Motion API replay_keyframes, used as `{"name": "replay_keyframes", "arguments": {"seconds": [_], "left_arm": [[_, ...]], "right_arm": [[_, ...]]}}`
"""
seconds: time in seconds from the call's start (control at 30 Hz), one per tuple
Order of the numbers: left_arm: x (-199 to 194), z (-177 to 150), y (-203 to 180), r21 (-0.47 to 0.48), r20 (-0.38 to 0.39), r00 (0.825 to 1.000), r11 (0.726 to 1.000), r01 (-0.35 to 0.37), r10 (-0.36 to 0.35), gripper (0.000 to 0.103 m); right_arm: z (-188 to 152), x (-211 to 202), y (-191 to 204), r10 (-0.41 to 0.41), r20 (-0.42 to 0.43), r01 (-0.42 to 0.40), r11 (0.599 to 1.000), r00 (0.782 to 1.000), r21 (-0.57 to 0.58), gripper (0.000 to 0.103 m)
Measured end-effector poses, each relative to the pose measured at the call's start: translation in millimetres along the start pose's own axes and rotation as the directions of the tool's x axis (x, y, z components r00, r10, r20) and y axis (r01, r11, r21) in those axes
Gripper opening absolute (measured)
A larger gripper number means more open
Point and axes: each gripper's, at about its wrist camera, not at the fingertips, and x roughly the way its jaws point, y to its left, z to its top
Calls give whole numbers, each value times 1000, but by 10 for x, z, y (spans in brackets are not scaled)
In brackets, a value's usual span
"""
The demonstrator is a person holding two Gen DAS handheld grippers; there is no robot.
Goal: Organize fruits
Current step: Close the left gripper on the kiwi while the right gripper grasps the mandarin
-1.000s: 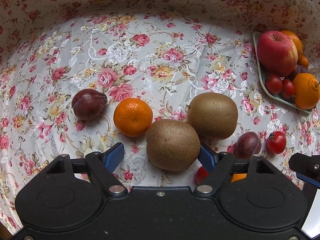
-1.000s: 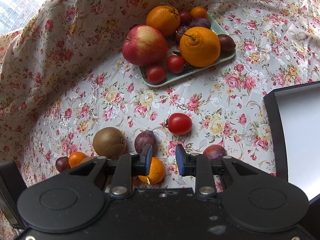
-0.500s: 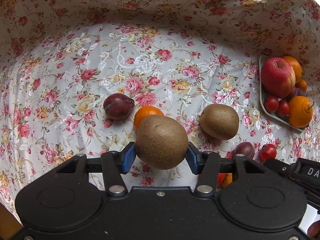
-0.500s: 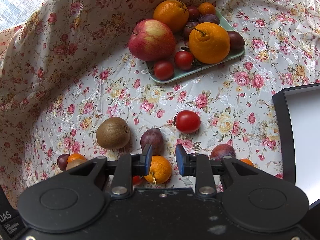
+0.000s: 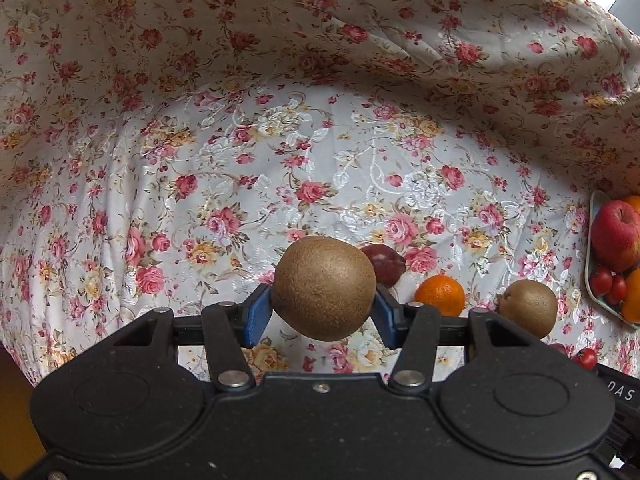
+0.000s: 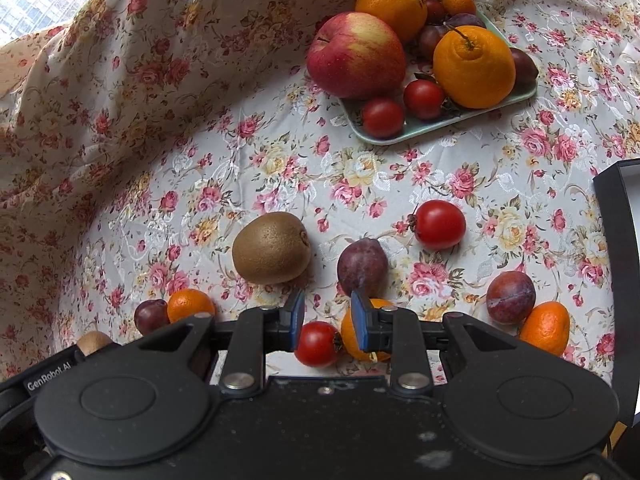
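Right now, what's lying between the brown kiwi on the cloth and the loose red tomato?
In the right wrist view, a dark purple plum lies between the brown kiwi and red tomato, slightly nearer the camera.

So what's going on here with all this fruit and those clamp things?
A person is sorting fruit with a handheld gripper in each hand. The left gripper is clamped on a kiwi, held above the flowered cloth. The right gripper is open and holds nothing, poised over a small tomato and a mandarin. A green tray already holds an apple, oranges, plums and tomatoes. A second kiwi and other loose fruit lie on the cloth.
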Motion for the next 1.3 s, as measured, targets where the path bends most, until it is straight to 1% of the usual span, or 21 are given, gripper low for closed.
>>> {"name": "replay_keyframes", "arguments": {"seconds": [0.17, 0.3, 0.43, 0.57, 0.73, 0.83, 0.9, 0.93, 0.97, 1.03, 1.1, 1.17, 1.3], "left_arm": [[71, 21, 154, -25, -1, 999, 999, -40, 40, 58], [124, 20, 275, -36, -9, 999, 998, -51, 51, 58], [178, 13, 379, -44, -22, 998, 997, -60, 59, 58], [208, 16, 487, -60, -34, 998, 996, -60, 58, 58], [203, 19, 553, -61, -32, 997, 996, -65, 63, 58], [208, 19, 574, -64, -35, 998, 996, -60, 58, 58], [218, 17, 584, -65, -38, 998, 996, -57, 55, 58], [221, 17, 587, -65, -40, 998, 996, -56, 54, 58], [215, 13, 589, -66, -41, 998, 996, -55, 52, 58], [209, 14, 585, -65, -41, 998, 997, -49, 47, 58], [196, 9, 580, -62, -38, 998, 997, -46, 43, 58], [192, 6, 558, -53, -36, 998, 997, -48, 46, 58], [198, 5, 522, -39, -39, 998, 998, -49, 47, 58]], "right_arm": [[-63, 102, 232, 63, -19, -63, 998, 998, -27, 29], [-114, 171, 429, 129, -19, -129, 991, 992, -36, 29], [-167, 251, 652, 162, -17, -163, 985, 987, -62, 29], [-239, 349, 882, 139, 0, -138, 985, 990, -107, 29], [-301, 505, 1038, 92, 20, -88, 984, 996, -155, 29], [-326, 501, 1079, 44, 105, -26, 986, 993, -167, 34], [-312, 525, 1096, 14, 134, 11, 982, 991, -186, 35], [-291, 563, 1091, 6, 122, 17, 982, 993, -187, 37], [-263, 609, 1077, 18, 93, -1, 984, 995, -177, 41], [-192, 721, 1052, 32, 28, -28, 992, 999, -122, 44], [-144, 784, 1017, 42, 15, -41, 997, 999, -69, 44], [-119, 793, 987, 52, 11, -51, 998, 999, -41, 43], [-111, 780, 963, 59, 3, -59, 997, 998, -42, 41]]}}
